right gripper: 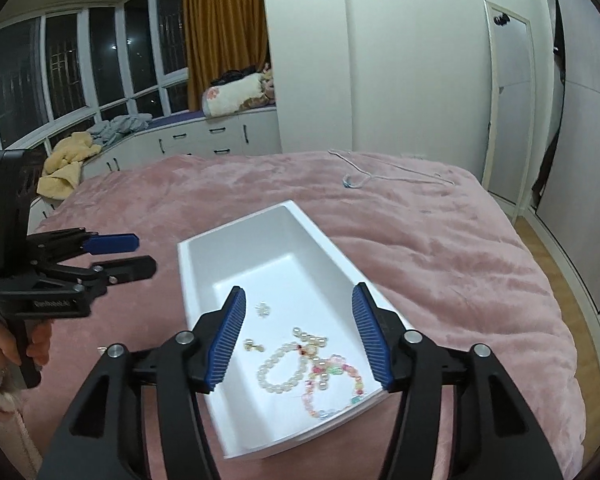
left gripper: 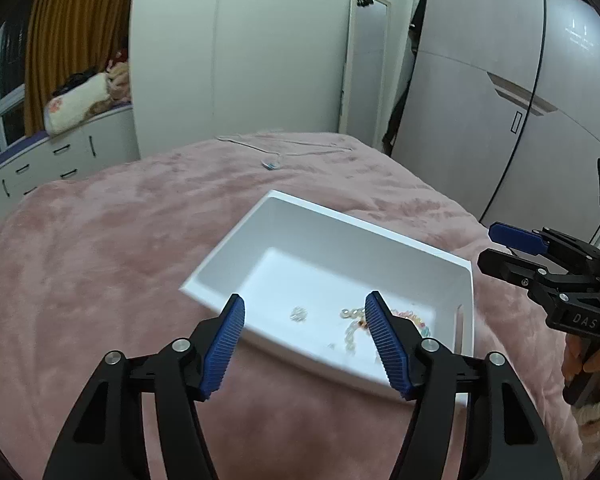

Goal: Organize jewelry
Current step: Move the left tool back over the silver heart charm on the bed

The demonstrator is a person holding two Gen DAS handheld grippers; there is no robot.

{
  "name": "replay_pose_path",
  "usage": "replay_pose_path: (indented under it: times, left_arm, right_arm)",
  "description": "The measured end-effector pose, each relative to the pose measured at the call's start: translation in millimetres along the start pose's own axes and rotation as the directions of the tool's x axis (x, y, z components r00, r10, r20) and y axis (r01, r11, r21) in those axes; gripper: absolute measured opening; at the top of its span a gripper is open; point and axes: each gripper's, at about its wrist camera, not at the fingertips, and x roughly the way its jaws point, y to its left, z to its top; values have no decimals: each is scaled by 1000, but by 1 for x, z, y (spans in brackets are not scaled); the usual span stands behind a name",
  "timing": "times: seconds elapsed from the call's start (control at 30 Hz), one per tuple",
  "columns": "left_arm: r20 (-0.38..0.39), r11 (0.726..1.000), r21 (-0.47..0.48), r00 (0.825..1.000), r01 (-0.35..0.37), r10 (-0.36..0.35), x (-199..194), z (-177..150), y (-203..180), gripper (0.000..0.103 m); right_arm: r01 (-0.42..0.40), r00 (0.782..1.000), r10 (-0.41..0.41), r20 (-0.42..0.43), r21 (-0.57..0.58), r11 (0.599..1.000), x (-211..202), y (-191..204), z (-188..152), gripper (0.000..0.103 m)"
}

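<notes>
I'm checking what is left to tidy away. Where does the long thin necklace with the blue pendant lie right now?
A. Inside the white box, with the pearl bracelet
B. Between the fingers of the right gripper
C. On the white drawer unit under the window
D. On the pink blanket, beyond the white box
D: the thin necklace lies stretched on the pink blanket beyond the white box, while the pearl bracelet is inside the box.

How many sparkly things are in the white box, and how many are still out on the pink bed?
Bead bracelets in the white box: 2, a pearl bracelet and a colourful bead bracelet
Small pieces in the box: 2, a clear one and a gold one
Necklace out on the pink blanket: 1
Total: 5
</notes>
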Motion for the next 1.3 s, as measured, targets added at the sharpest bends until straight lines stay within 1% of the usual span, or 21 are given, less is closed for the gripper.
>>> replay_pose_path:
  times: [0.2, 0.3, 0.4, 0.43, 0.5, 0.67, 0.8, 0.87, 1.0, 1.1, 1.17, 1.23, 1.3]
  left_arm:
    - [51, 997, 4, 996, -79, 79, -69, -19, 28, 76]
    - [72, 995, -23, 992, -100, 102, -102, -30, 44, 82]
    - [88, 992, -47, 988, -121, 124, -132, -46, 58, 85]
    - [92, 990, -50, 987, -129, 133, -141, -52, 62, 86]
    - [93, 987, -54, 983, -153, 158, -156, -67, 69, 88]
    - [64, 980, -72, 980, -183, 188, -175, -105, 86, 89]
    - [58, 977, -113, 980, -183, 190, -180, -130, 103, 89]
    - [60, 975, -132, 981, -178, 187, -179, -141, 110, 89]
    - [74, 978, -150, 985, -145, 158, -167, -157, 121, 89]
    - [59, 983, -133, 989, -128, 137, -150, -165, 124, 89]
    - [41, 986, -118, 992, -117, 123, -138, -169, 126, 89]
    - [13, 990, -98, 995, -102, 104, -122, -171, 126, 89]
    - [-4, 992, -88, 996, -90, 90, -111, -174, 127, 89]
  right_arm:
    - [-29, 999, 30, 31, -54, 998, -19, 40, -2, 61]
    - [-49, 998, 53, 43, -76, 996, -24, 62, -4, 64]
    - [-74, 996, 79, 51, -95, 993, -27, 86, -7, 70]
    - [-88, 994, 94, 51, -106, 990, -27, 97, -10, 70]
    - [-114, 992, 119, 39, -125, 986, -25, 115, -13, 70]
    - [-181, 983, 183, -7, -193, 965, -21, 160, -31, 70]
    - [-234, 972, 231, -43, -232, 944, -19, 191, -50, 70]
    - [-269, 963, 261, -64, -251, 930, -15, 205, -63, 70]
    - [-305, 952, 282, -118, -307, 901, -7, 227, -90, 69]
    - [-328, 944, 287, -166, -342, 881, 6, 241, -111, 66]
    - [-343, 937, 293, -191, -342, 875, 13, 245, -121, 63]
    - [-361, 929, 300, -219, -341, 868, 23, 250, -128, 58]
    - [-368, 924, 296, -243, -345, 863, 31, 252, -135, 57]
